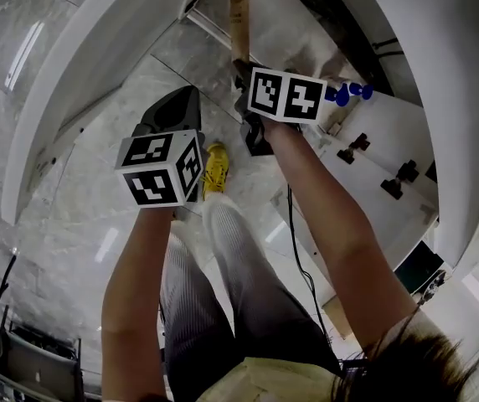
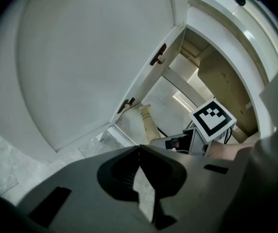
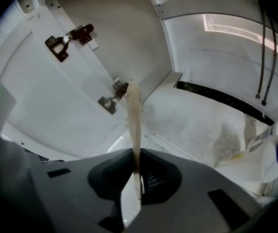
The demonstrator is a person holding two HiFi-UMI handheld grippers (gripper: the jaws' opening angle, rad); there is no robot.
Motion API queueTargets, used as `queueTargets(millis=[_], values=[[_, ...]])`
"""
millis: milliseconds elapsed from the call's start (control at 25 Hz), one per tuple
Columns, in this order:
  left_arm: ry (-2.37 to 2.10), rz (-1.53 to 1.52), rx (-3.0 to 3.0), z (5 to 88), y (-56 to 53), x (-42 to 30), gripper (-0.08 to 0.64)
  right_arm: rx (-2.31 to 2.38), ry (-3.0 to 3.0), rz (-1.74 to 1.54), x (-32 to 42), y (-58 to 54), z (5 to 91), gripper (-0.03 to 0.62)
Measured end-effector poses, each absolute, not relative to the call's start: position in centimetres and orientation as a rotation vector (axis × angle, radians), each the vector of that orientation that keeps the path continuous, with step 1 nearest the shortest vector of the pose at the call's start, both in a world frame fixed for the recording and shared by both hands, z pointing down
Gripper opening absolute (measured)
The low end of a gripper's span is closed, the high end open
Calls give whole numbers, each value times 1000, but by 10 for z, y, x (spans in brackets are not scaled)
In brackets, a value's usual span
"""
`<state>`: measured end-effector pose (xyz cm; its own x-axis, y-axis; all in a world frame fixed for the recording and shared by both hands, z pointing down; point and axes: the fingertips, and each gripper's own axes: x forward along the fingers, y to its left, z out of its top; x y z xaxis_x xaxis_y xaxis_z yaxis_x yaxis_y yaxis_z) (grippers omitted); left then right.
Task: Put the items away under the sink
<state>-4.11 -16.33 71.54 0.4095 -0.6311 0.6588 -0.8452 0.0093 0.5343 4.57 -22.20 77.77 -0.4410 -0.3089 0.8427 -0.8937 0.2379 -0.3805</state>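
My right gripper [image 3: 135, 152] is shut on a flat tan paper packet [image 3: 133, 111], which I see edge-on, sticking out ahead of the jaws toward the open cabinet under the sink. From the head view the packet [image 1: 239, 25] points into the cabinet mouth beyond the right gripper [image 1: 242, 72]. The left gripper [image 2: 139, 147] has its jaws closed together with nothing between them. It hangs just left of the right one, in front of the open door [image 2: 95, 67]. In the left gripper view the packet [image 2: 147, 123] shows beside the right gripper's marker cube [image 2: 213, 120].
The white cabinet floor [image 3: 192, 113] holds white bottles with blue caps [image 3: 276, 149] at the right, also in the head view [image 1: 348, 92]. Two hoses [image 3: 265, 47] hang at the back. Door hinges [image 3: 112, 98] are at the left. The person's legs and a yellow shoe [image 1: 215, 168] are below.
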Motion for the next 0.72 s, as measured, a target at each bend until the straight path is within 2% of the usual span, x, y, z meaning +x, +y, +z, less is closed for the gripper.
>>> queueTargets(millis=[720], values=[[-1375, 221, 1669, 751, -188, -46, 38, 1184, -1862, 1038, 58, -279, 826, 46]])
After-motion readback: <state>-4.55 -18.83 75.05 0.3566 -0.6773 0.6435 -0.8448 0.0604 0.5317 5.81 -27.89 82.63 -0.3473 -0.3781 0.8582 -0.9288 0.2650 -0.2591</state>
